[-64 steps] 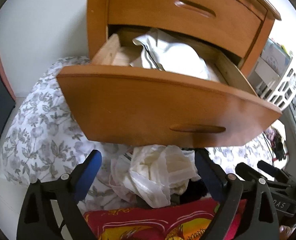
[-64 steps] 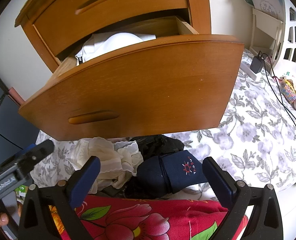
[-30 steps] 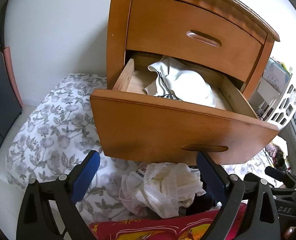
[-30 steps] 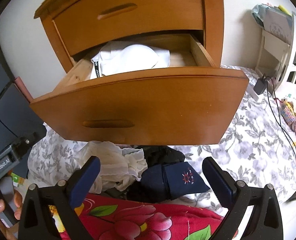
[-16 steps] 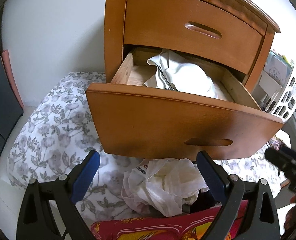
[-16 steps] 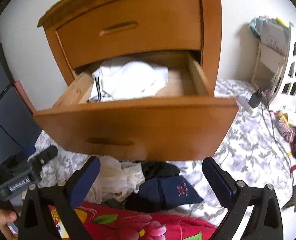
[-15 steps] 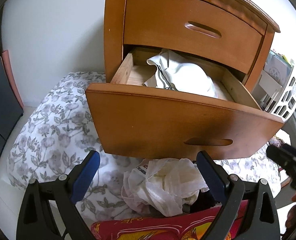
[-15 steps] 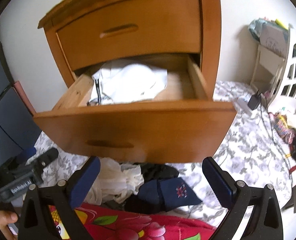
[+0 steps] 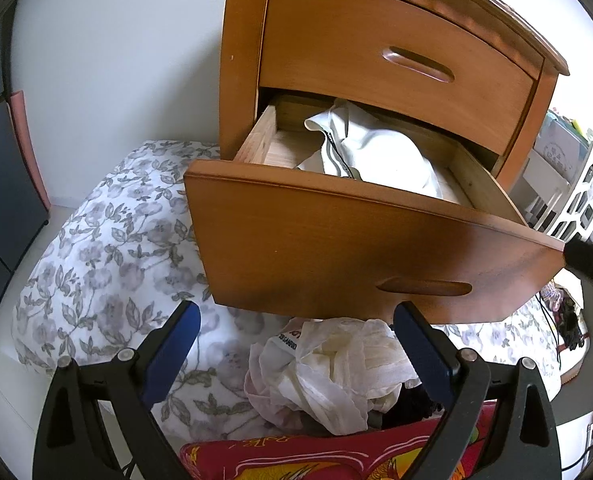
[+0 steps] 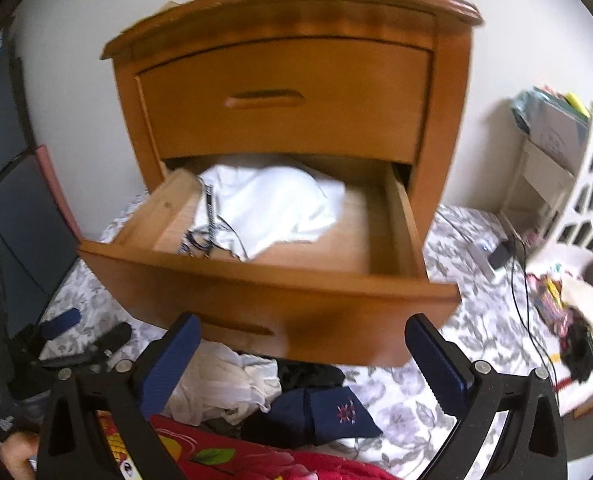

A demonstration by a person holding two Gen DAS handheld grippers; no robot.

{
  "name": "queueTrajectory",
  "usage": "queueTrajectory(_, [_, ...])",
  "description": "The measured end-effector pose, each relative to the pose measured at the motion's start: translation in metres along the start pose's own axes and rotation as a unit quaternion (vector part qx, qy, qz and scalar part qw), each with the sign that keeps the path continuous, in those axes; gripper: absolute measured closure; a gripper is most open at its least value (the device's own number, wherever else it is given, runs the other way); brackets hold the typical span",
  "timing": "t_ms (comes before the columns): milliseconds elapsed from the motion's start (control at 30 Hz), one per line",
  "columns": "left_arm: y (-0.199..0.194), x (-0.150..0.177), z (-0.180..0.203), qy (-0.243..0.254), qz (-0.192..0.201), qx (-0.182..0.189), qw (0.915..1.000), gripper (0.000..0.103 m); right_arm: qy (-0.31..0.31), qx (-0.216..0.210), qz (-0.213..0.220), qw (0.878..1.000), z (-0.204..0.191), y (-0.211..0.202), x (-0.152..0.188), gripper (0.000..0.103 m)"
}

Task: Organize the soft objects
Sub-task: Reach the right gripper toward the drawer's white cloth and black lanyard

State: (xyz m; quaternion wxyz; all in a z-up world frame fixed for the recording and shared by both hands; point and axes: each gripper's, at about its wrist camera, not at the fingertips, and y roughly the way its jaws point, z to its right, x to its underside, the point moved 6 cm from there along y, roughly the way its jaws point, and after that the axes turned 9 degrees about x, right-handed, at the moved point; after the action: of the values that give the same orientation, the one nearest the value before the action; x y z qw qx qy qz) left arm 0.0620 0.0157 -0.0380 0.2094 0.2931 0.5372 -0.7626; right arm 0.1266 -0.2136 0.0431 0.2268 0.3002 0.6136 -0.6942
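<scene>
A curved-front, honey-brown wooden nightstand (image 10: 288, 92) stands against a plain white wall (image 9: 116, 60), lit by soft, even light. Its upper drawer is shut and its lower drawer (image 10: 272, 312) is pulled out. Beneath and around the nightstand spreads a white sheet printed with grey flowers and leaves (image 9: 108, 240). Left of the nightstand stands a dark blue-grey panel with a pink edge (image 9: 0, 184). Right of the nightstand, near the wall, is a white openwork shelf unit (image 10: 576, 208).

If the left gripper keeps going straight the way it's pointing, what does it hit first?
Most likely the crumpled white cloth on the floral sheet, which lies between the open left gripper's fingers, just below the open drawer's front. Depth is uncertain.
</scene>
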Motion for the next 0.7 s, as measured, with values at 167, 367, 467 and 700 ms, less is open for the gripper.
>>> queueTrajectory(167, [0.0, 0.0, 0.001, 0.007, 0.003, -0.008, 0.9999, 0.006, -0.018, -0.02, -0.015, 1.0, -0.007, 0.001, -0.026, 0.0])
queueTrajectory(367, [0.0, 0.0, 0.003, 0.014, 0.003, -0.011, 0.9998, 0.006, -0.018, -0.031, -0.024, 0.999, -0.007, 0.008, -0.063, 0.0])
queueTrajectory(467, [0.001, 0.001, 0.005, 0.018, 0.0, -0.009, 0.9998, 0.006, -0.036, -0.025, -0.028, 0.999, -0.011, 0.013, -0.079, 0.0])
queueTrajectory(700, [0.005, 0.002, 0.005, 0.018, -0.007, 0.0, 0.9998, 0.006, -0.05, -0.045, -0.07, 0.995, -0.029, 0.032, -0.11, 0.0])
